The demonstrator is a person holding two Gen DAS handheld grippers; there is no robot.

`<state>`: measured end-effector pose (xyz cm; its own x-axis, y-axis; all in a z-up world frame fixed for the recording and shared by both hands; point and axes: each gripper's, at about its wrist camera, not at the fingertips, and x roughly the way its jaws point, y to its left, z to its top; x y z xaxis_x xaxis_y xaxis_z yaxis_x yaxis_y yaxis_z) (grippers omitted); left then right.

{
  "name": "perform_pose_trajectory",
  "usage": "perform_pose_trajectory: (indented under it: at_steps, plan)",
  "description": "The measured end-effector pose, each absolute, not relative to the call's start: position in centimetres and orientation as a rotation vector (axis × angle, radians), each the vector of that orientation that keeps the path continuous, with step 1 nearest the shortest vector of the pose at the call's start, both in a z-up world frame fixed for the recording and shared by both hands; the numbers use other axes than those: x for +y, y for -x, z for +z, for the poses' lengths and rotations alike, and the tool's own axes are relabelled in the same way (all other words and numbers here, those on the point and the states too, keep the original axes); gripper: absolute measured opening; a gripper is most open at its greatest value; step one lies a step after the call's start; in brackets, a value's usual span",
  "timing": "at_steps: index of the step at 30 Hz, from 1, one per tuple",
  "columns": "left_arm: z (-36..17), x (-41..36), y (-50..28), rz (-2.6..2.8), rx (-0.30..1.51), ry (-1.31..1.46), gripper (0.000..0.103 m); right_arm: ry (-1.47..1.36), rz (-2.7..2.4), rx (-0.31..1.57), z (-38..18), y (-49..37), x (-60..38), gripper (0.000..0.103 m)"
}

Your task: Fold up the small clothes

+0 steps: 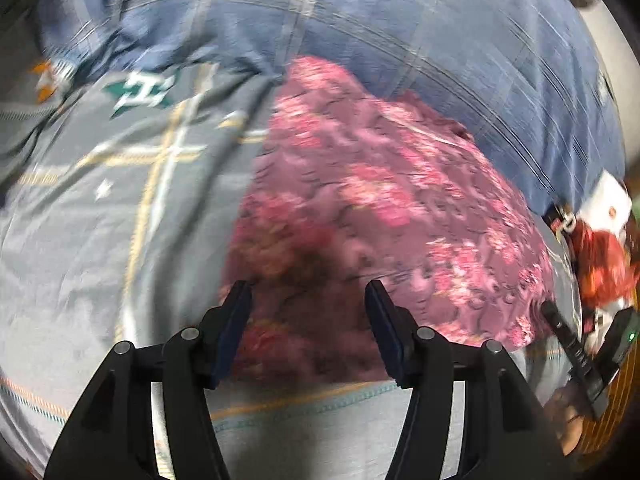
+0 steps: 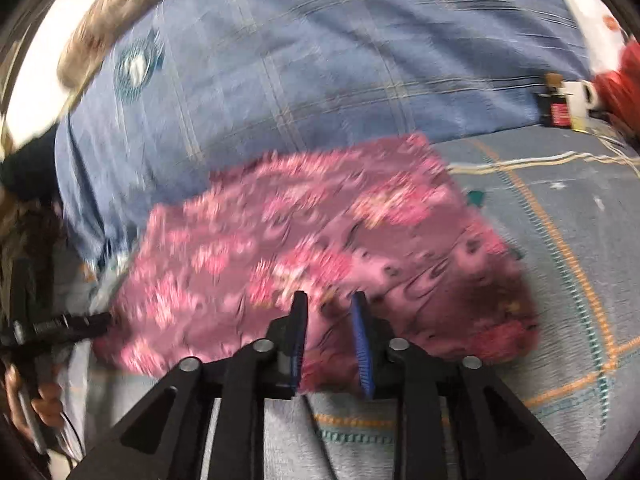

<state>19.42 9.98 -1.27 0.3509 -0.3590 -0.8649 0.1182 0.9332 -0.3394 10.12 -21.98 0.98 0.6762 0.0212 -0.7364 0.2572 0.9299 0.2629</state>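
A small pink and maroon flowered garment (image 1: 380, 200) (image 2: 320, 232) lies bunched on a grey patterned bed sheet (image 1: 100, 240) (image 2: 560, 280). My left gripper (image 1: 308, 288) hovers over its near edge with the jaws wide apart and nothing pressed between them. My right gripper (image 2: 329, 298) is over the garment's near edge with a narrow gap between its blue pads (image 2: 362, 340); the cloth shows through the gap and is not pinched. Each gripper shows at the edge of the other's view, the right gripper (image 1: 576, 352) and the left gripper (image 2: 60, 324) with a hand on it. Both views are motion-blurred.
A blue checked quilt (image 1: 400, 32) (image 2: 300, 60) is heaped just behind the garment. A red and white item (image 1: 604, 248) (image 2: 616, 72) lies on the bed beside it. Grey sheet stretches to the left in the left wrist view and to the right in the right wrist view.
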Motion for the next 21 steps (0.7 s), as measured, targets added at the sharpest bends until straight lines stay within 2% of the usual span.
perform_pose_trajectory:
  at_steps: [2,6,9,16,21]
  plan:
    - [-1.9,10.5,-19.0,-0.348,1.192,0.253,0.056,-0.315,-0.166,0.878,0.1,-10.7,-21.1,0.026]
    - [-0.7,12.1,-18.6,-0.39,1.189,0.299,0.056,-0.266,-0.131,0.805,2.1,-10.2,-17.7,0.026]
    - [-0.2,14.5,-19.0,-0.398,1.203,0.415,0.057,-0.13,-0.012,0.803,2.8,-10.8,-12.2,0.035]
    - [0.5,19.8,-19.0,-0.369,1.166,0.54,0.057,0.18,0.249,0.855,0.7,-12.0,1.7,0.041]
    - [0.4,22.2,-18.9,-0.344,1.16,0.552,0.057,0.29,0.306,0.868,-1.0,-13.3,7.4,0.047]
